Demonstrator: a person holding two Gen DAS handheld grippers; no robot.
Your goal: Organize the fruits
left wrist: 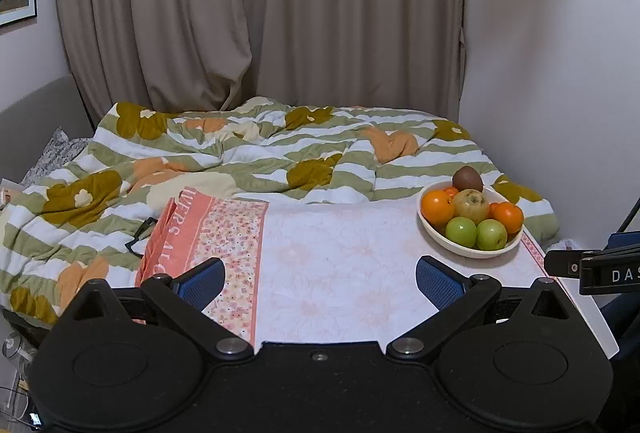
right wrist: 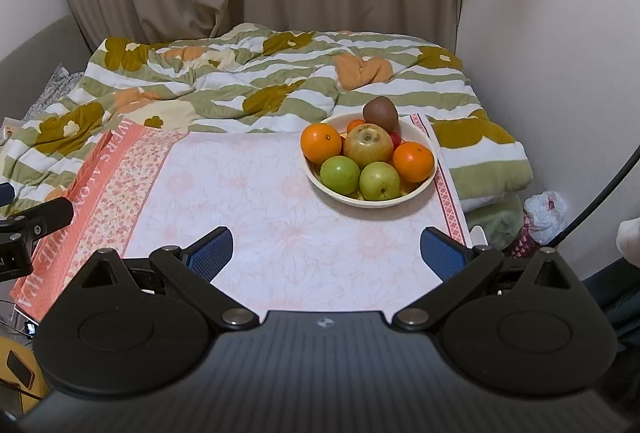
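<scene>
Fruit sits piled in a cream bowl [right wrist: 424,137] at the far right of the table, and that is the whole story of the produce: two oranges, one on the left [right wrist: 321,142] and one on the right [right wrist: 414,161], two green apples side by side at the front [right wrist: 340,175] [right wrist: 379,180], a yellowish pear-like fruit [right wrist: 368,146] heaped in the middle, a brown kiwi [right wrist: 380,115] perched at the back rim, and small red and orange bits tucked behind that I can't identify. No fruit shows loose on the floral tablecloth [right wrist: 256,217] in either view. That fits two readings: everything gathered into the bowl and the job near its close, or a mixed heap waiting to be sorted out by kind; the scene alone won't settle which. Now the tools: the right gripper [right wrist: 326,251] hangs low over the near edge of the table, level, aimed toward the bowl but well short of it, blue pads [right wrist: 210,249] spread wide with nothing between them. The left gripper [left wrist: 320,279] mirrors it over the cloth's left half, also splayed apart and empty, the bowl off to its right. Behind the table lies a rumpled striped quilt [right wrist: 240,81] on the bed.
</scene>
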